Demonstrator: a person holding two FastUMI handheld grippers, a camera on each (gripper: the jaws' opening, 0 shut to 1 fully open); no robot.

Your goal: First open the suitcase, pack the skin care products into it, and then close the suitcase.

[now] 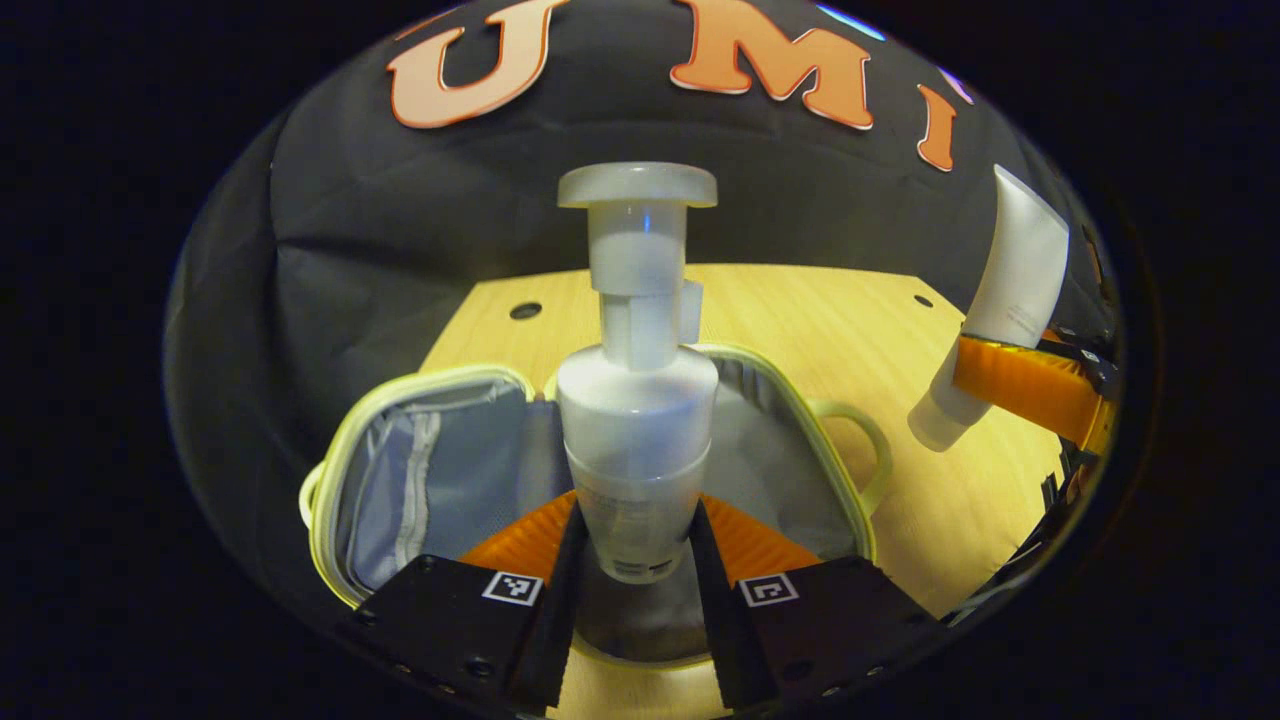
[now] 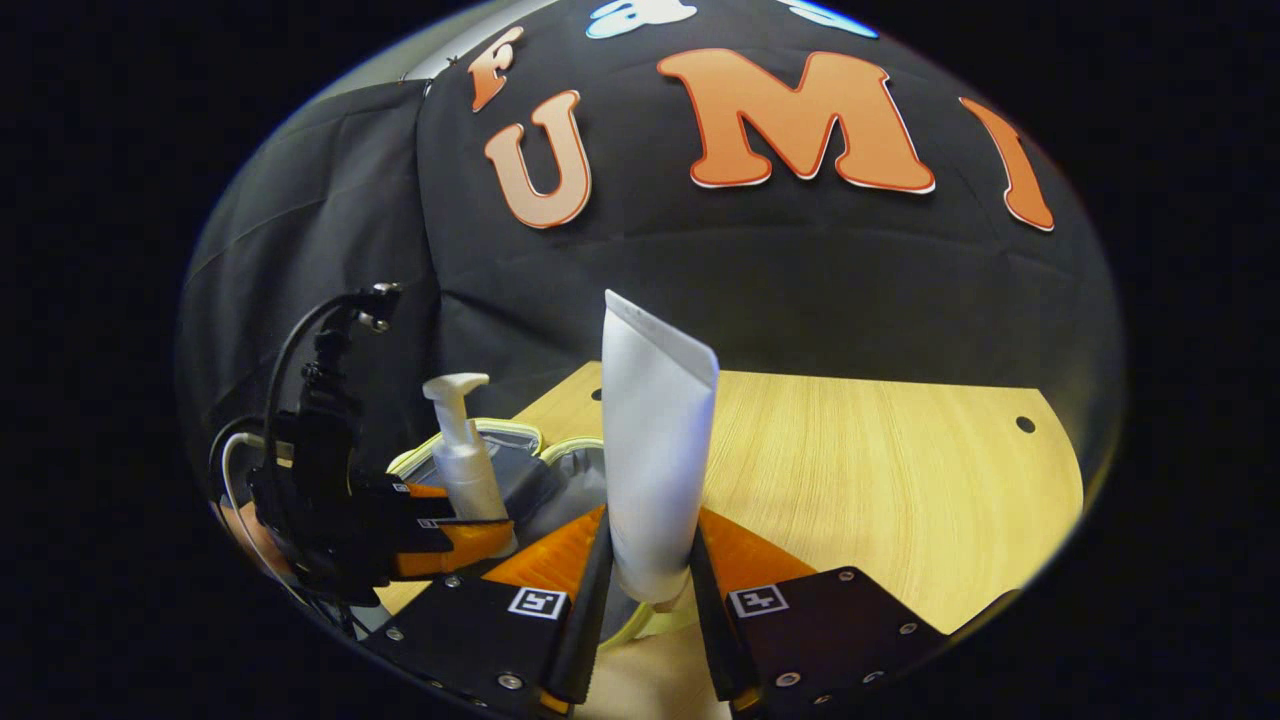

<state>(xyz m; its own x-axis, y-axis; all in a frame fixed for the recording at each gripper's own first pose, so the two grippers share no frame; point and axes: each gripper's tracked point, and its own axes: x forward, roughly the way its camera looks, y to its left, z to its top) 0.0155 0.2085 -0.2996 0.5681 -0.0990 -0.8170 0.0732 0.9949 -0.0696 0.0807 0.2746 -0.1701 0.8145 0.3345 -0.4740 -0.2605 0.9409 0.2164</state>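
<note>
Suitcase (image 1: 400, 470): small, pale yellow-green trim, grey fabric lining, lying open on the wooden table (image 1: 850, 330). Left half carries a zipped mesh pocket; right half has a loop handle at its outer edge. Both halves lie flat, side by side. In the right gripper view the suitcase (image 2: 510, 450) sits at lower left, partly behind the grippers.

Pump bottle (image 1: 637, 400): frosted white, foam-pump head, upright. Clamped near its base between both fingers of the left gripper (image 1: 634, 560), held above the open suitcase. In the right gripper view the pump bottle (image 2: 465, 460) stands upright in the left gripper (image 2: 455, 530), over the suitcase.

Tube (image 2: 655, 450): white squeeze tube, crimped flat end up, cap end down. Pinched near its lower part between both fingers of the right gripper (image 2: 650, 590), held above the table just right of the suitcase. In the left gripper view the tube (image 1: 1000, 310) leans at right, gripped by the right gripper (image 1: 1010, 380).

Table: light wood grain, round holes near the far edge.
</note>
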